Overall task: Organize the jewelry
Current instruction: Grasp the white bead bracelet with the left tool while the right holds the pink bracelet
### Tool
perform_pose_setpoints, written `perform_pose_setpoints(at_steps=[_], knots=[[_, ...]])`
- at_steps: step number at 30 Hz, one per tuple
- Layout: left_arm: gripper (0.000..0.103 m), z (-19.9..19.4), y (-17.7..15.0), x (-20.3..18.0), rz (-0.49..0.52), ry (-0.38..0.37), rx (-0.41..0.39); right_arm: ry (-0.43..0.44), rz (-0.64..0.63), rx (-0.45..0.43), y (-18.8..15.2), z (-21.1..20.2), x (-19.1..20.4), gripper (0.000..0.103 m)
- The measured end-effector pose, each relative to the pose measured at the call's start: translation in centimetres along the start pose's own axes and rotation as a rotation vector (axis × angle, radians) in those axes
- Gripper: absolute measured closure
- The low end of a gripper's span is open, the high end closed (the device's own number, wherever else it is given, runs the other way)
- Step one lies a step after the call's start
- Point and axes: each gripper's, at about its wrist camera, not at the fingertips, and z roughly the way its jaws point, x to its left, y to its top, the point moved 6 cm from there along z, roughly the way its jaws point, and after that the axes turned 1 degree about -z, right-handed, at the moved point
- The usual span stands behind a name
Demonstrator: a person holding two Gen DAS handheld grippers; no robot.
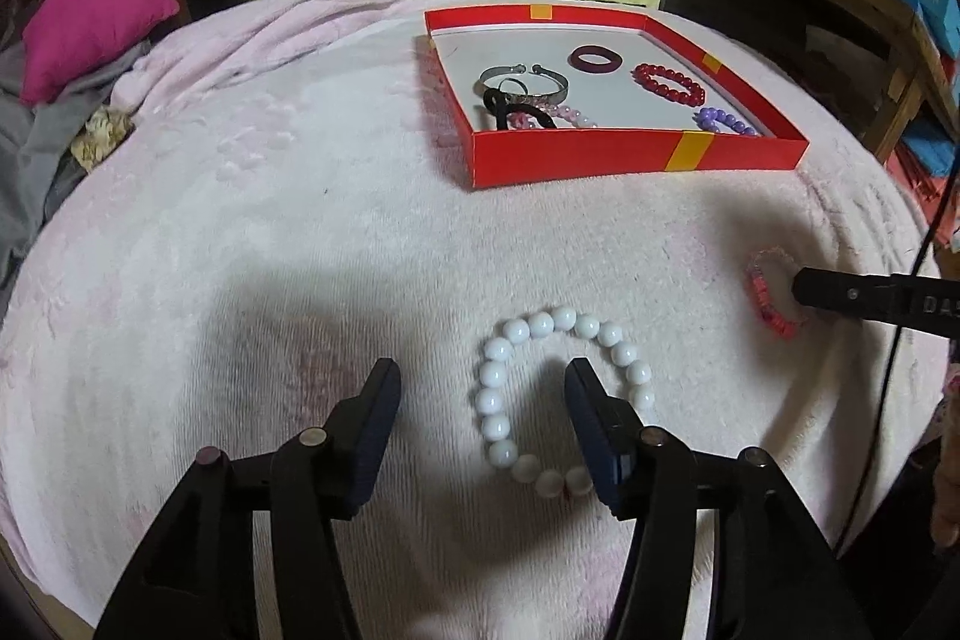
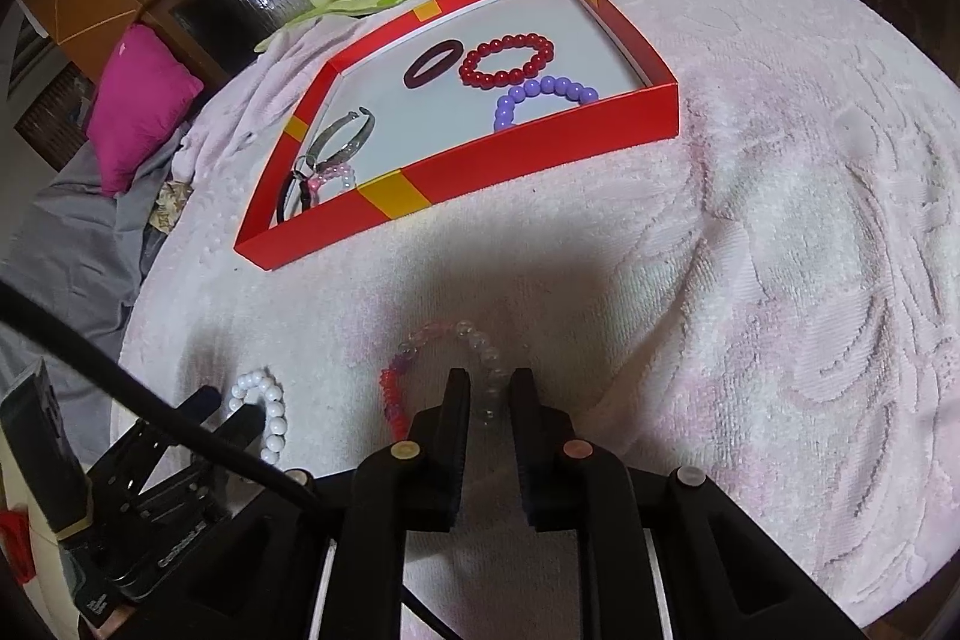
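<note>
Low in the left view: left gripper (image 1: 483,379), wide open over white bead bracelet (image 1: 510,334), one finger inside the ring, one outside. Low in the right view: right gripper (image 2: 489,388), nearly closed around clear and pink bracelet (image 2: 480,343) on pink blanket (image 2: 750,280). Higher up, middle of frame: red box (image 1: 576,157) with red bead bracelet (image 1: 666,83), purple bead bracelet (image 1: 723,121), dark ring (image 1: 596,59), silver bangle (image 1: 522,79) inside.
</note>
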Motion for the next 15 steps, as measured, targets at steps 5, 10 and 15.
perform_pose_setpoints(at_steps=[5,10,15], knots=[[0.042,0.18,-0.48,-0.32,0.02,0.002,0.018,-0.006,-0.005,-0.001,0.02,0.09,-0.02,0.086],[0.041,-0.01,-0.47,-0.2,-0.005,-0.027,0.023,-0.005,-0.005,-0.003,-0.03,0.09,-0.03,0.086],[0.04,0.21,-0.57,-0.34,0.004,-0.026,0.03,0.002,-0.002,-0.002,-0.01,0.13,-0.05,0.085]])
